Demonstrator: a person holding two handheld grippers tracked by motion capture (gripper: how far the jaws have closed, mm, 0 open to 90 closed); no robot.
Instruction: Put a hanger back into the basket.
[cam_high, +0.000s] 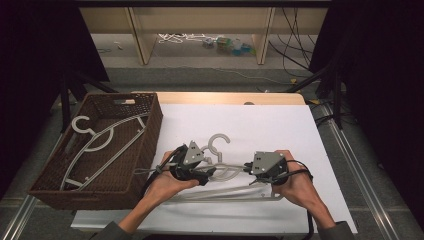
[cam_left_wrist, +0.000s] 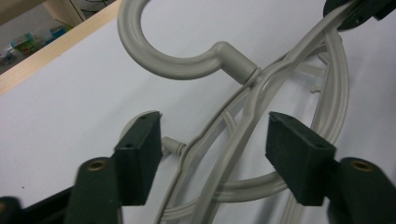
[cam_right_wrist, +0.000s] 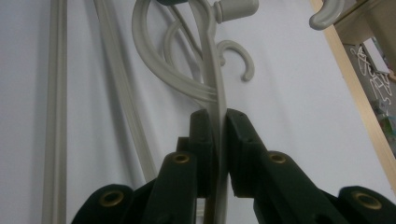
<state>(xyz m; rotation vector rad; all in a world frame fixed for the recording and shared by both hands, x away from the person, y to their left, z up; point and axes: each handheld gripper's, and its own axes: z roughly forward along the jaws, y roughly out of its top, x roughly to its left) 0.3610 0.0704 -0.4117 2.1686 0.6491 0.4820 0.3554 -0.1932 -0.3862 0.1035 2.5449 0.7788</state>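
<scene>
The hanger (cam_left_wrist: 243, 135) shoulder runs lengthwise between the left gripper (cam_left_wrist: 212, 140)'s half-open jaws, untouched; the right gripper (cam_right_wrist: 217, 135) is clamped on its other shoulder.

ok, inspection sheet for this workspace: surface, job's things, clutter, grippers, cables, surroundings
Surface: white sheet on a wood table.
Job's things: grey hanger lying on the sheet; second hanger in the wicker basket at left.
Clutter: nothing seen on the sheet.
Grippers: right gripper clamped on a hanger arm; left gripper open, pads either side of the hanger near the hook, not touching.
Cables: black leads trail from both grippers.
Surroundings: dark drapes, wooden frame, loose cords on the floor behind.
</scene>
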